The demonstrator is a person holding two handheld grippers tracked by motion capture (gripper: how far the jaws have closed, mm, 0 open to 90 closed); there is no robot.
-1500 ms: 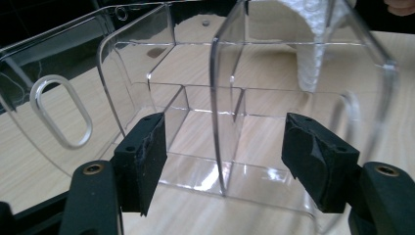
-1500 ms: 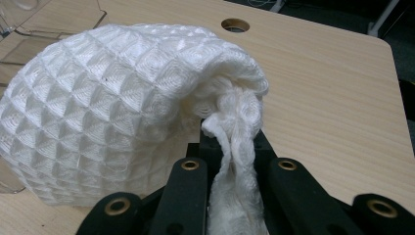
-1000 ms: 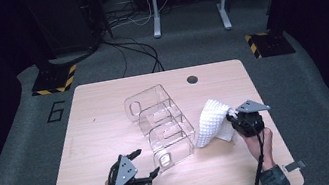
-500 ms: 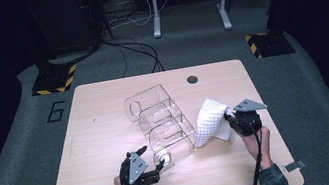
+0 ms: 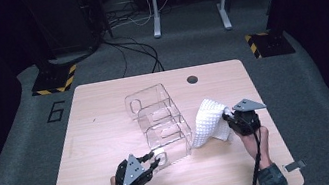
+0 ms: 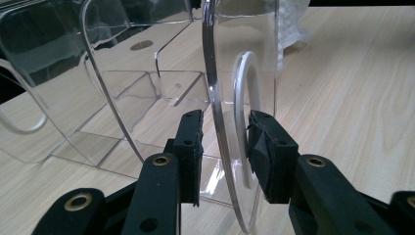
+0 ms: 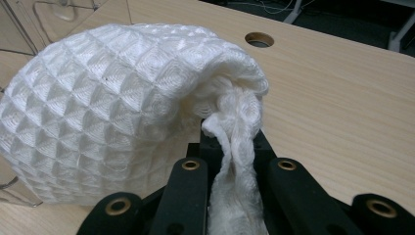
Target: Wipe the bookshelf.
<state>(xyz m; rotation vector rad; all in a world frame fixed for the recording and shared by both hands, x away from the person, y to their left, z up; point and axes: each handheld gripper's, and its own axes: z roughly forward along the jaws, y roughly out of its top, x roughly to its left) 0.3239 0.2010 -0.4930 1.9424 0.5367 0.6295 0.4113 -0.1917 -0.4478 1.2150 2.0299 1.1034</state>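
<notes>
Clear acrylic organizer (image 5: 160,123) stands near the middle of the surface (image 5: 98,134), and its near end panel sits between the jaws of the left hand-held gripper (image 6: 225,142). Those jaws have just been closing; a gap shows on each side of the panel, so the pads are not yet pressing on it. The panel has a rounded slot cut into it, and the stepped compartments rise behind it. To the right, the right hand-held gripper (image 7: 230,147) is clenched on a bunched corner of a white waffle-weave cloth (image 7: 112,112), which bulges just beside the organizer's right wall. A round hole (image 5: 192,78) lies near the surface's far edge.
</notes>
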